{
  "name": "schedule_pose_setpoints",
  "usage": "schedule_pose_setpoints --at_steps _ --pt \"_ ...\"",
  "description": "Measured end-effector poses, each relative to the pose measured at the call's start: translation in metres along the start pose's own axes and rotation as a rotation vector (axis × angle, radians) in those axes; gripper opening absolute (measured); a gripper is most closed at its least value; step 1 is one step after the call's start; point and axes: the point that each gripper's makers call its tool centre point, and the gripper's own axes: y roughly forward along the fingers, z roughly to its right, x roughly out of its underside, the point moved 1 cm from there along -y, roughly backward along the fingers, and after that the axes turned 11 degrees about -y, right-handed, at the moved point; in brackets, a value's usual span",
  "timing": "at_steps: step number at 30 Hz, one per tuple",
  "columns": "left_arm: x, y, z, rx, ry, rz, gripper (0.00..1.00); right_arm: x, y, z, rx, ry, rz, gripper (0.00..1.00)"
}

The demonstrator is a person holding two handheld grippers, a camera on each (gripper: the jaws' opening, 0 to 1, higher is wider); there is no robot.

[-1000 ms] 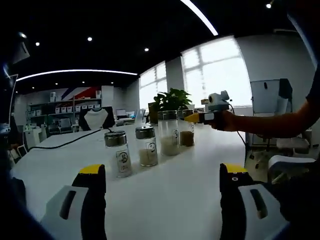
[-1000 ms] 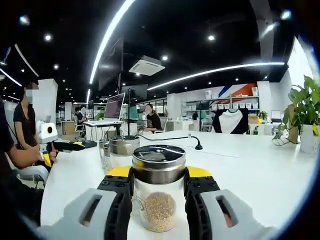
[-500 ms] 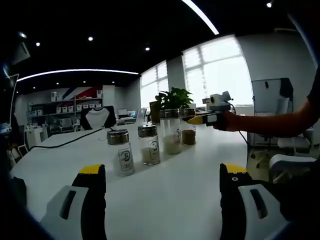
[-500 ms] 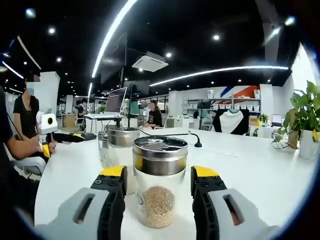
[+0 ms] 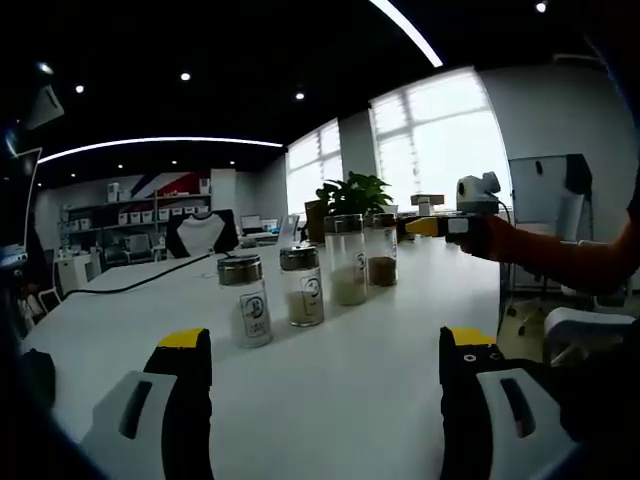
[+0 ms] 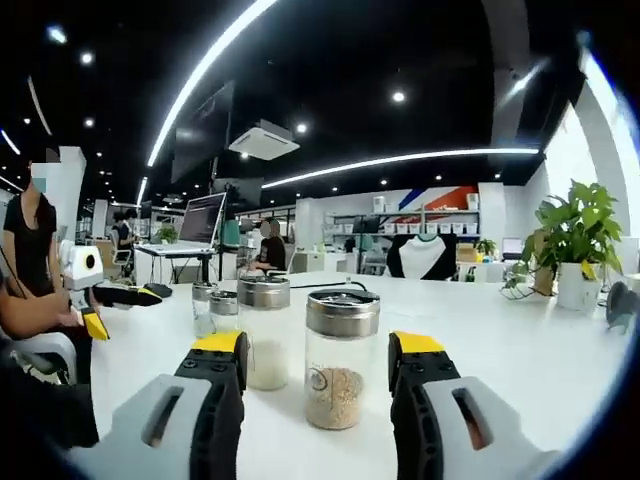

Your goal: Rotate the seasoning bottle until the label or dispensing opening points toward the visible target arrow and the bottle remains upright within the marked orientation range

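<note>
In the left gripper view, the left gripper (image 5: pixel 325 350) stands at the bottom of the frame with its jaws wide apart, holding nothing. Four seasoning bottles (image 5: pixel 303 285) stand upright in a row on the white table (image 5: pixel 330 380) at the centre.

In the right gripper view, the right gripper (image 6: pixel 315 350) is spread open and empty, and the nearest bottle (image 6: pixel 340 358) stands free between its jaws.

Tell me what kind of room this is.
Probably an open-plan office or lab: a long white table, a monitor on a desk behind, shelves of boxes along the far wall, and a potted plant.
</note>
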Motion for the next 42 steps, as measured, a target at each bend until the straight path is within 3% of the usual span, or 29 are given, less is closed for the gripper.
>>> schedule_pose_setpoints --at_steps 7,13,20,27,34,36,38,42 --pt "0.002 -0.007 0.001 -0.02 -0.006 0.003 1.0 -0.005 -0.027 -0.018 0.003 0.007 0.017 0.61" --pt "0.003 -0.013 0.003 -0.026 -0.009 0.005 1.0 -0.004 -0.043 -0.031 0.016 0.019 0.04 0.69" --pt "0.009 -0.018 0.004 -0.033 -0.027 0.005 1.0 0.001 -0.057 -0.045 0.018 0.032 0.044 0.89" --pt "0.005 -0.022 0.006 -0.034 -0.004 0.006 1.0 0.003 -0.065 -0.054 0.017 0.039 0.03 0.99" --pt "0.007 -0.029 0.004 -0.039 -0.002 0.0 1.0 0.017 -0.066 -0.06 0.018 0.045 -0.024 0.99" --pt "0.006 -0.03 0.003 -0.041 -0.007 0.006 1.0 0.019 -0.067 -0.06 0.021 0.011 -0.046 0.99" --pt "0.004 -0.032 0.002 -0.038 -0.013 0.016 1.0 0.025 -0.07 -0.056 0.039 -0.064 -0.108 0.99" --pt "0.004 -0.031 0.001 -0.04 -0.008 0.013 1.0 0.021 -0.07 -0.057 0.036 -0.043 -0.086 0.99"
